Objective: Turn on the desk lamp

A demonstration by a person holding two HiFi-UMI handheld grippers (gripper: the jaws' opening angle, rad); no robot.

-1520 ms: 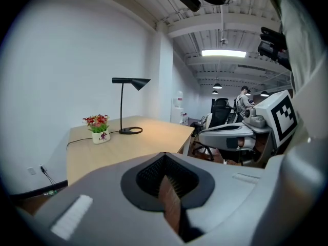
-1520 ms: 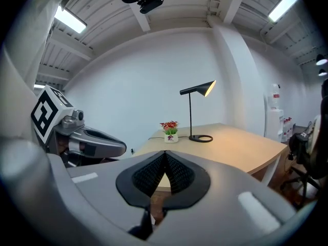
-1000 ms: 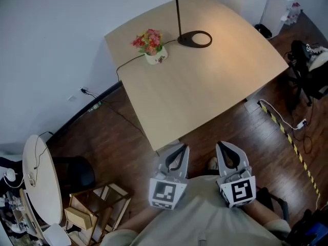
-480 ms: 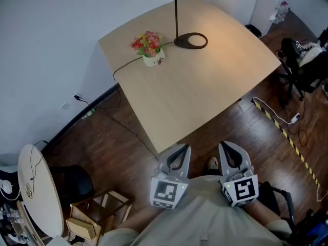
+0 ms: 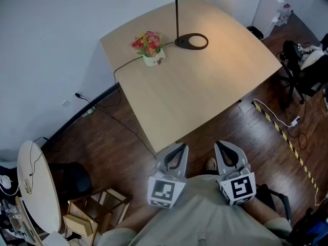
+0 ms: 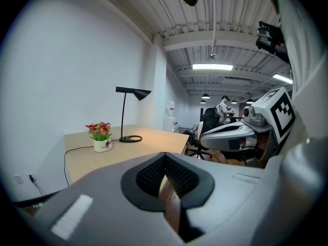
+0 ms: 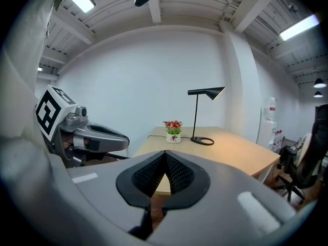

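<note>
Desk lamp (image 5: pixel 177 14): stands at the far end of the table (image 5: pixel 205 91), well ahead of both grippers and clear of them.
Long axis: thin black pole upright from a flat base ring (image 5: pixel 181 43). A short arm at the top carries a cone shade that reaches toward the right as the grippers look at it.
Light: a warmer, brighter patch lies on the tabletop just right of the ring.
Left gripper (image 5: pixel 178 148): jaws closed tip to tip with nothing between them, held low at the table's near edge.
Right gripper (image 5: pixel 223 146): just beside the left one, jaws likewise pressed together and empty.
Flower pot (image 5: pixel 151 49): left of the lamp base, near it but apart. It holds red and yellow flowers, and the print on its white side is too small to read.
Cord (image 5: pixel 128 63): runs from the lamp past the pot and off the table's left edge.
Writing: only the black-and-white square patterns on the marker cubes (image 5: pixel 165 191).
Head view: cuts the shade off at the top edge.
Gripper views: show the whole lamp (image 6: pixel 123 118) (image 7: pixel 196 118). The left one also shows a distant person (image 6: pixel 223 106).
</note>
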